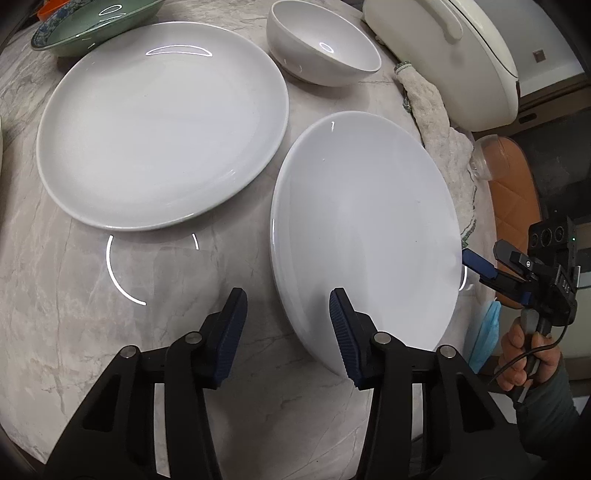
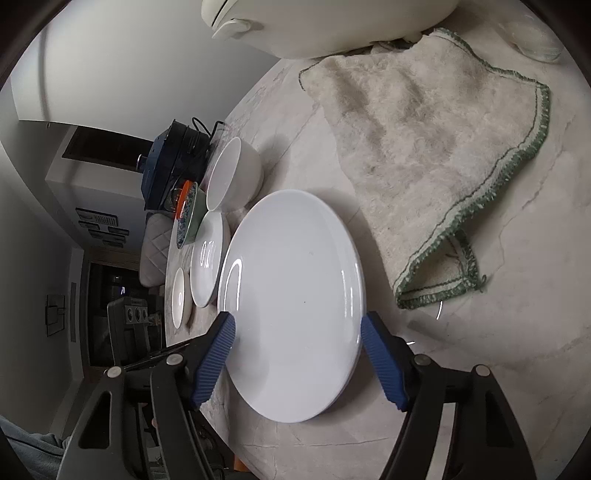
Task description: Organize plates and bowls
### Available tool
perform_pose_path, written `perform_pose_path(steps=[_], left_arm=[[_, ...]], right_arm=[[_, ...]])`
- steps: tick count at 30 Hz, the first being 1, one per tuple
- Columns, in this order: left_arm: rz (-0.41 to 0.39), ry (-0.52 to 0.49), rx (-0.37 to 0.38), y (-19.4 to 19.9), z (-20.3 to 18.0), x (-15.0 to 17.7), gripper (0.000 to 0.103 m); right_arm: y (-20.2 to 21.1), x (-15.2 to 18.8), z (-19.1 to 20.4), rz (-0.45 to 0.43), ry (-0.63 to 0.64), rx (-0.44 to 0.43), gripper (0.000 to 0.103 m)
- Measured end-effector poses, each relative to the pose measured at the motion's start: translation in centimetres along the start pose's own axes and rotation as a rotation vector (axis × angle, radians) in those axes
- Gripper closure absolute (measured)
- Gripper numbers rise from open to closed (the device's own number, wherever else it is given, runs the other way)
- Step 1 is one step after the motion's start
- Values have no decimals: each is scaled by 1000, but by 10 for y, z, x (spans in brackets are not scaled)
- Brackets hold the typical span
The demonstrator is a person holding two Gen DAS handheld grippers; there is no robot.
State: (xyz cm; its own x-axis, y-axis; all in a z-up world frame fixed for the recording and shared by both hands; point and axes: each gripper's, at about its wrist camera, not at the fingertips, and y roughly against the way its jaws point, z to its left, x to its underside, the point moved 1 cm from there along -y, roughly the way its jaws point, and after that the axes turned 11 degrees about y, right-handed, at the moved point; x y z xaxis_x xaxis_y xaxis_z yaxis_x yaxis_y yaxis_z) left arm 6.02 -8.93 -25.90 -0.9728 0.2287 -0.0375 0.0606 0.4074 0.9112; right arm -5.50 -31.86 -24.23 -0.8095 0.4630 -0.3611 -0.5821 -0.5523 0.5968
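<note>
A white plate (image 1: 365, 236) lies on the marble table (image 1: 92, 332) at the right; in the right wrist view the same plate (image 2: 291, 302) sits between the open fingers of my right gripper (image 2: 297, 360), whose blue pads straddle its near edge. The right gripper (image 1: 491, 264) also shows at the plate's right rim. My left gripper (image 1: 288, 332) is open and empty, just left of that plate's near edge. A second white plate (image 1: 162, 125) lies at the left. A white bowl (image 1: 321, 40) and a green bowl (image 1: 96, 26) stand behind.
A cream appliance (image 1: 454, 51) and a green-edged cloth (image 2: 436, 158) lie along the table's right side. A small white dish (image 2: 179, 297) lies at the far side. An orange chair (image 1: 513, 192) stands past the table edge.
</note>
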Motion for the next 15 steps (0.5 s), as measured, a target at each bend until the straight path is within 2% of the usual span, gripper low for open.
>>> perform_pose_path(steps=[11,13,14,15], left_arm=[[-38,-17,-18,-6,-11,-20,63],[-35,-22,-17,-9,-15,-23,69],[-29,-22,-18,-10,-16,-24,76],[-35,-22,-28,-10,-17,-25,77]], right_arm=[[-7,5,-21,27,-43,49,45],[-12,2,-23,27,-41,37,50],[-15,0,-23,32,-37,28,52],[-16,2,-24,41,-33,19,55]])
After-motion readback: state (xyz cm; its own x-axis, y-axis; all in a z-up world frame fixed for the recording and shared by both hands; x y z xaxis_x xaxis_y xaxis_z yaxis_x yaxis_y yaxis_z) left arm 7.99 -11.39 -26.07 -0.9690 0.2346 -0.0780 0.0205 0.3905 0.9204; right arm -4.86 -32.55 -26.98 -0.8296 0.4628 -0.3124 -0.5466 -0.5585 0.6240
